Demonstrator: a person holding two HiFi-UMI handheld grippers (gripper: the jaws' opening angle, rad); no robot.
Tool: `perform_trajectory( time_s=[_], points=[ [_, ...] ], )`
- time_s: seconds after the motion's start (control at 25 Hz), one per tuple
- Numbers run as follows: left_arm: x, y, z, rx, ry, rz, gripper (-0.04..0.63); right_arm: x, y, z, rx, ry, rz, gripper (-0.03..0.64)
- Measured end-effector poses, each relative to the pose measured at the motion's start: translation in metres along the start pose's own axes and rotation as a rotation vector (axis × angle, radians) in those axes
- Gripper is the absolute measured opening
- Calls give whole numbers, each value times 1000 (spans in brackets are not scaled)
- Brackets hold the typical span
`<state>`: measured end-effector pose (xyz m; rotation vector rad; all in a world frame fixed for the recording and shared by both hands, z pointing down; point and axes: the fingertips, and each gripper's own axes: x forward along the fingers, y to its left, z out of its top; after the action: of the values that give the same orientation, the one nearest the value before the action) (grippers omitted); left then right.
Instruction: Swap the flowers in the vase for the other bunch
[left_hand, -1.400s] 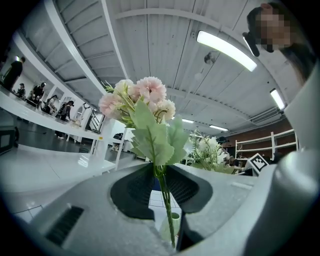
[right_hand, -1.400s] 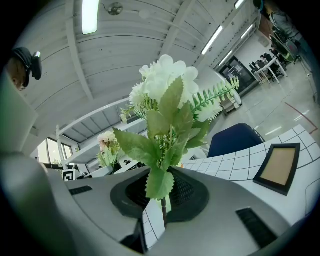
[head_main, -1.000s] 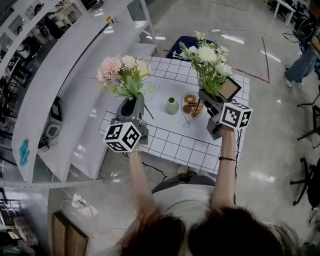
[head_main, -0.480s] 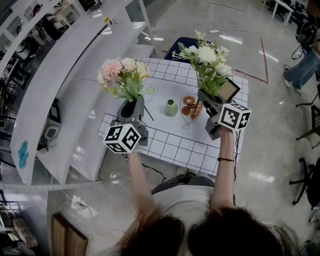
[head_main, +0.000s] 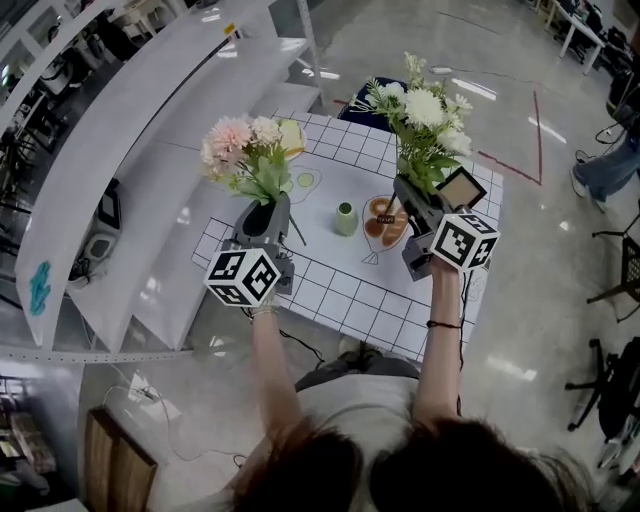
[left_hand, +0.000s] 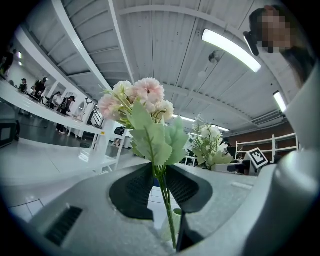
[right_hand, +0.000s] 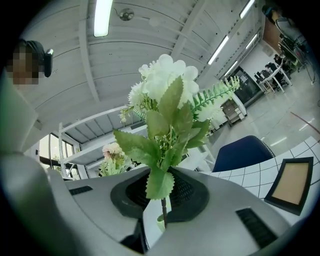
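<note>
The pink bunch (head_main: 247, 150), pale pink and cream pompom heads over broad light-green leaves on thin stems, stands upright above the left side of the counter (head_main: 345, 285), with the left gripper (head_main: 262, 215) closed on its stems. The white bunch (head_main: 425, 112), round white heads with fern sprigs and darker serrated leaves, is pinched by its stems in the right gripper (head_main: 410, 200) over the right side. Between them the small pale-green vase (head_main: 346, 217) stands on the counter's white middle, just beside a plate (head_main: 384, 222) bearing what may be pastries, too small to be sure.
</note>
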<state>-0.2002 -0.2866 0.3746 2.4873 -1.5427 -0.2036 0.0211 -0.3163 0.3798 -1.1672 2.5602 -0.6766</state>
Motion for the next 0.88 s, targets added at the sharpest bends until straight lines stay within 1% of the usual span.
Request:
perform_trajectory(
  time_s=[0.16, 0.4, 0.68, 0.88],
  points=[
    [-1, 5, -4, -7, 6, 9, 80, 13, 4, 8, -7, -38, 24, 48],
    [-4, 13, -10, -18, 16, 23, 80, 28, 11, 7, -1, -74, 54, 48],
    [-6, 20, -13, -37, 15, 38, 80, 39, 22, 3, -22, -80, 83, 48],
    [-5, 21, -15, -36, 21, 36, 80, 45, 24, 0, -16, -110, 92, 48]
  ],
)
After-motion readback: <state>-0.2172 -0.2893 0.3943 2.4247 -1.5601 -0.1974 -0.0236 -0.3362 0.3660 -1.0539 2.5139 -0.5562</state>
